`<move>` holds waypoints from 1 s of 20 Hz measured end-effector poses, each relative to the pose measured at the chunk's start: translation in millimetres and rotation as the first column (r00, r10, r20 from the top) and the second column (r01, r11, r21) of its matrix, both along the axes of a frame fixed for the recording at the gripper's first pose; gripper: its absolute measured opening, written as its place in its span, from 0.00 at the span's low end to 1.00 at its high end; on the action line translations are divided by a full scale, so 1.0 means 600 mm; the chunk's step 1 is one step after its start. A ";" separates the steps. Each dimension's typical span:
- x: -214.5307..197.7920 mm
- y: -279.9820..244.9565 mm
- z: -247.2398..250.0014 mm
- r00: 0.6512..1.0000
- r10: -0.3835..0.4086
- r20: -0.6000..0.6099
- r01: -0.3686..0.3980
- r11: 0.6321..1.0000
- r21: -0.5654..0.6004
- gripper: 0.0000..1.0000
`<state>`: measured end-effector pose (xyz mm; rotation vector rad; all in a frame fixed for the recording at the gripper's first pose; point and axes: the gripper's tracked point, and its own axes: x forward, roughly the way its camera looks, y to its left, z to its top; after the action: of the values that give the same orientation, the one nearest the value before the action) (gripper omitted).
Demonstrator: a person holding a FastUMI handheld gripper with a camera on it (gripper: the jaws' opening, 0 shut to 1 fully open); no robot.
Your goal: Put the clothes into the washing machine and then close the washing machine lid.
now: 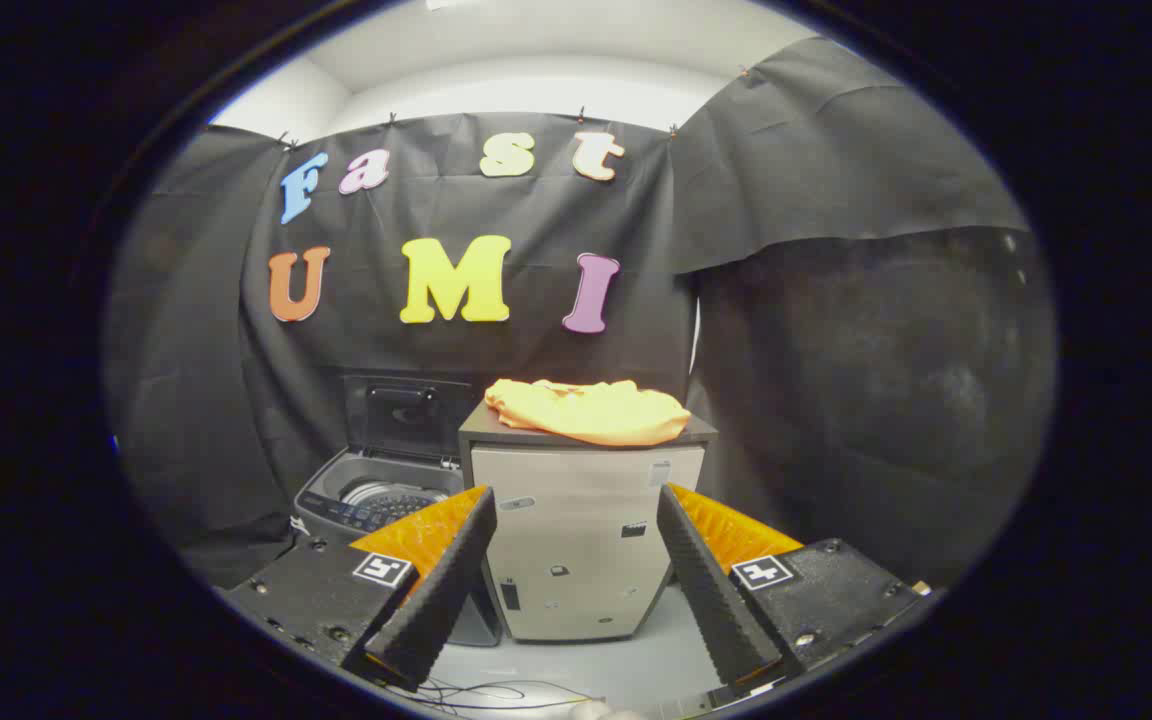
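An orange garment (588,409) lies bunched on the dark top of a pale cabinet (581,540), well beyond my fingers. Left of the cabinet stands a small grey top-loading washing machine (376,500) with its dark lid (404,415) raised upright at the back, the drum opening showing. My gripper (573,520) is open, its two fingers spread wide with nothing between them. The cabinet front shows through the gap between the fingers. The left finger partly hides the washer's front corner.
Black cloth walls close in the booth behind and on both sides. A pale floor (576,670) runs from the cabinet toward me, with thin cables (496,692) lying on it close below the fingers.
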<state>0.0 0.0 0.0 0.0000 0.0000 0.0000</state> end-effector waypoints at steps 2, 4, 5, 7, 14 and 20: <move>-0.001 0.003 -0.006 1.000 0.005 -0.002 -0.005 1.000 -0.007 1.00; -0.002 0.004 -0.012 1.000 0.010 -0.006 -0.010 1.000 -0.017 1.00; -0.002 0.004 -0.014 1.000 0.011 -0.007 -0.011 1.000 -0.015 1.00; 0.000 0.005 -0.018 1.000 0.017 -0.012 -0.017 1.000 -0.009 1.00; 0.000 0.008 -0.026 1.000 0.021 -0.020 -0.021 1.000 -0.004 1.00; 0.001 0.011 -0.018 1.000 0.005 -0.003 -0.005 1.000 -0.021 1.00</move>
<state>0.7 6.4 -10.5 -0.0211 0.0030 0.0048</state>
